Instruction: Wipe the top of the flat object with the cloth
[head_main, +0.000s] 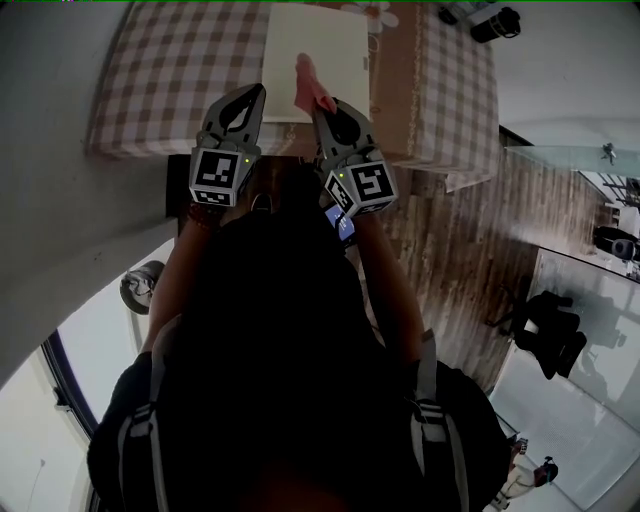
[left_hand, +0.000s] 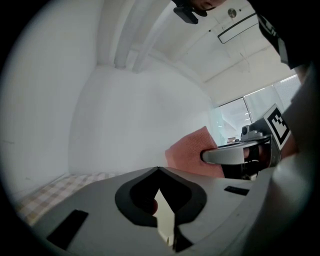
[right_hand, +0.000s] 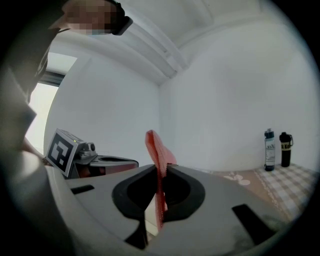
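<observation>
Two grippers side by side at the checked table (head_main: 150, 80) edge: left gripper (head_main: 260, 92) closed tight, empty; right gripper (head_main: 322, 108) clamped on pink cloth (head_main: 308, 80), held over the near edge of the white flat board (head_main: 320, 45) lying on the table.

Checked-cloth table (head_main: 150, 80); wood-plank floor (head_main: 450, 250); plain white walls (right_hand: 225, 90); two bottles (right_hand: 276, 149) near table corner.

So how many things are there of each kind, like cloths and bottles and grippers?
pink cloth: 1
flat white board: 1
bottles: 2
hand-held grippers: 2
checked table: 1
Total: 7
</observation>
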